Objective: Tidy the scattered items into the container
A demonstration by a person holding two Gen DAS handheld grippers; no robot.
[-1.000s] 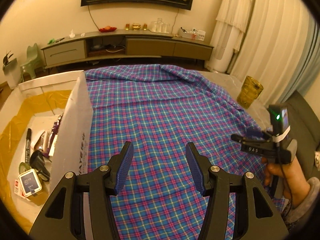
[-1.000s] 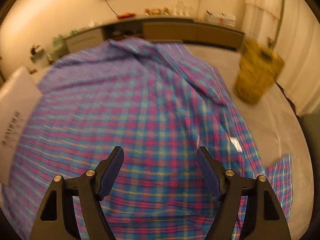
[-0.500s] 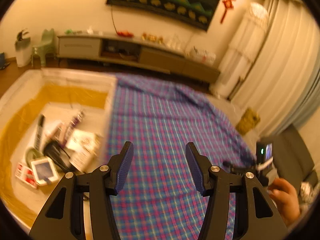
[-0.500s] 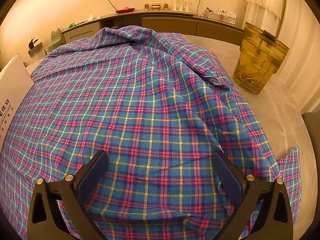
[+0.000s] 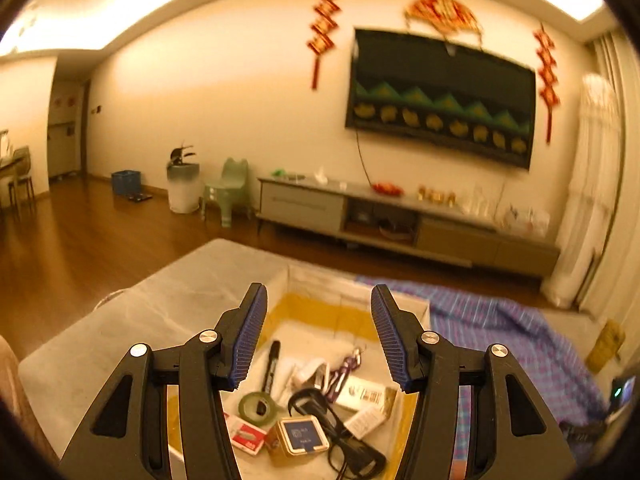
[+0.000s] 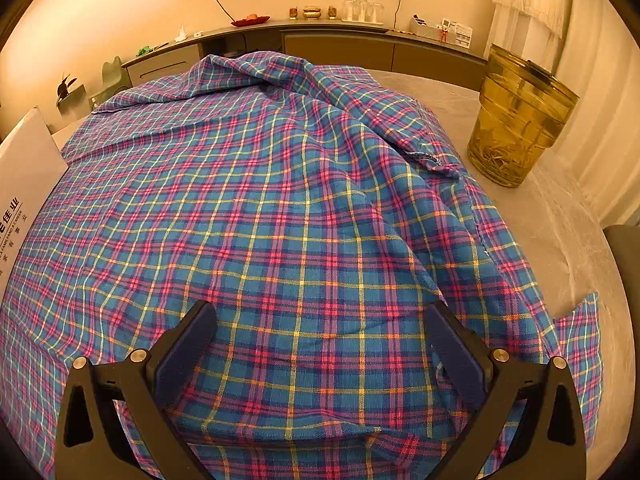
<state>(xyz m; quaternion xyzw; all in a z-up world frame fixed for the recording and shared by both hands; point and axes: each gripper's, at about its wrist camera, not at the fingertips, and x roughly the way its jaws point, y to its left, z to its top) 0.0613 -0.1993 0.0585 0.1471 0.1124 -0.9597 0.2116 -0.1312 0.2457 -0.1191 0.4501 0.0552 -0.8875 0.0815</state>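
Left wrist view: box of items lies below empty, parted fingers.

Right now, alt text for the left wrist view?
The open left gripper, holding nothing, hangs above a white box holding a black marker, green tape roll, square tin and black cable. Plaid cloth lies right; TV wall behind.

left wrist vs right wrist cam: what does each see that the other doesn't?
Left wrist only: the box's inside with marker, tape roll, square tin, black cable; also the TV whole.
Right wrist only: the amber glass bucket sharp and close, and a box flap from outside.
Both: the plaid cloth, the TV cabinet, open empty tongs.
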